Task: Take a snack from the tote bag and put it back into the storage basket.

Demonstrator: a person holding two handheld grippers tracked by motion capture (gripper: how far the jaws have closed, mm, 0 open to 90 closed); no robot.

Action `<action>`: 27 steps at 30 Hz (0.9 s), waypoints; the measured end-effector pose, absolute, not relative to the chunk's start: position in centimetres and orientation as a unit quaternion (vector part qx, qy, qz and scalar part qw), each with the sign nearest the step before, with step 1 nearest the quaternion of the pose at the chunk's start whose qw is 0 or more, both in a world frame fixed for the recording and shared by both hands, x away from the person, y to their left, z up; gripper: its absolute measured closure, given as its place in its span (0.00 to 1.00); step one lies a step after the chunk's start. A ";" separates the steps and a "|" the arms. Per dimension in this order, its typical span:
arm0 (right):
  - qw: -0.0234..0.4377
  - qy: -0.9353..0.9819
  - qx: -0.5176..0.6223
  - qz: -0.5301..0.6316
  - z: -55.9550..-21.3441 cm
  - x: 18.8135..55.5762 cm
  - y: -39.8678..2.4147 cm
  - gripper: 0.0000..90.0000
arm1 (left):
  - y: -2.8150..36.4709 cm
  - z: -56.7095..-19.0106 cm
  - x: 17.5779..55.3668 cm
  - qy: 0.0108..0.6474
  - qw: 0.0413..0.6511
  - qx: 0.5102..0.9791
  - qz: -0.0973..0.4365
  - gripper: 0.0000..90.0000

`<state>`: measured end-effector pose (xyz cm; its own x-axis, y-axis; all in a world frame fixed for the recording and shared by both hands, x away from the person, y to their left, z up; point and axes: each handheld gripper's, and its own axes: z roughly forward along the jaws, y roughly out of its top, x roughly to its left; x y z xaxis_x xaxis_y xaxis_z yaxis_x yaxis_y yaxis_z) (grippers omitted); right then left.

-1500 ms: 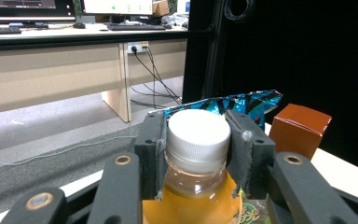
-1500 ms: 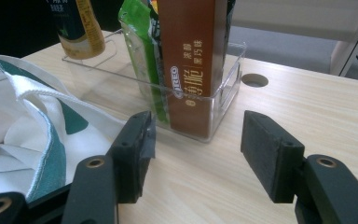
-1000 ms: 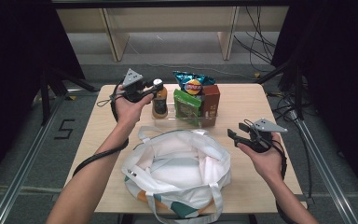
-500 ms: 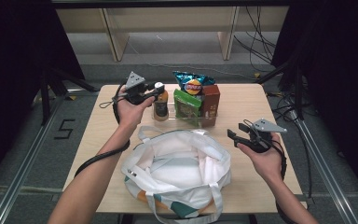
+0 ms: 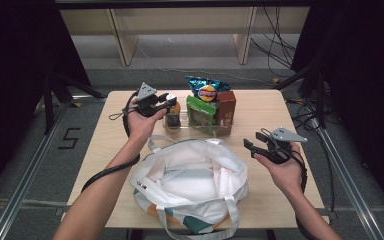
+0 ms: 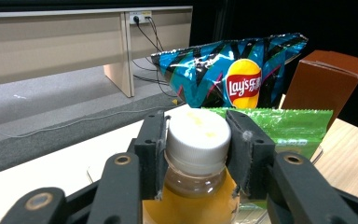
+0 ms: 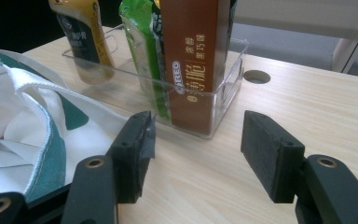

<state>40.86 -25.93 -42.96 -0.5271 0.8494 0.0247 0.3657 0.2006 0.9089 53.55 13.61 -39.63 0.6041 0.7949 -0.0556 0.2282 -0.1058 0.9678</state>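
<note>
The step in hand looks like the pick-up of the juice bottle (image 6: pixel 196 154) for packing; the left gripper (image 6: pixel 196 140) is clamped on its white cap, one black pad on each side, with the bottle standing at the left end of the clear plastic tray (image 7: pixel 223 84) at the far side of the table (image 5: pixel 280 115); whether its base rests on the tray floor or is raised off it I cannot quite tell from the high view. The bottle thus sits directly between the jaws, upright. Beside it in the tray stand a green snack packet (image 6: pixel 284 128), a Lay's crisp bag (image 6: pixel 233 70) behind, and a brown Oreo box (image 7: pixel 196 56). The next move calls for a straight lift clear of the tray wall, then a carry toward the person to the open white tote bag (image 5: pixel 190 185), near the tray. The right gripper (image 7: pixel 196 149) hovers over bare table to the right of the bag, jaws apart and empty.
</note>
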 end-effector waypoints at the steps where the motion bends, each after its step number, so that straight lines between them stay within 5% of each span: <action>1: 0.253 0.732 0.415 0.477 -43.0 40.9 -25.9 0.49 | 13.6 -39.7 53.5 0.366 0.560 0.699 0.252 0.66; 27: 0.237 0.726 0.428 0.483 -43.0 40.7 -25.6 0.49 | 13.5 -40.8 53.7 0.374 0.550 0.706 0.245 0.66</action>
<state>40.71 -25.63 -43.02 -0.5208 0.8509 0.0689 0.3921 0.1667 0.9047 53.75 13.46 -40.84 0.6008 0.7968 -0.0648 0.2583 -0.1168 0.9590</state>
